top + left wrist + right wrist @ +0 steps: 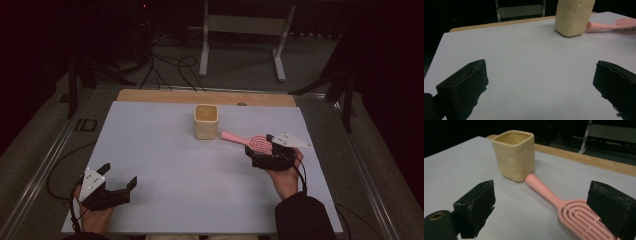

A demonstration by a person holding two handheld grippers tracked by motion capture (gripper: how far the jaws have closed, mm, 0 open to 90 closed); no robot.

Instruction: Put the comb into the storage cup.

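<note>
Lying between open right tongs [544, 207], pink hairbrush [564, 207], bristles down

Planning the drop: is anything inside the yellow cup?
From the right claw view, the yellow cup shows an open mouth with bare upper inner walls. Its bottom is hidden by the near rim. The pink hairbrush lies outside, handle tip beside the cup's base.

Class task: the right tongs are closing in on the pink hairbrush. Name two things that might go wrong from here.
1. The right tongs stand open over the hairbrush head, not the handle; a grip there may slip.
2. The handle tip lies close against the yellow cup, so swinging the brush may knock it.
</note>
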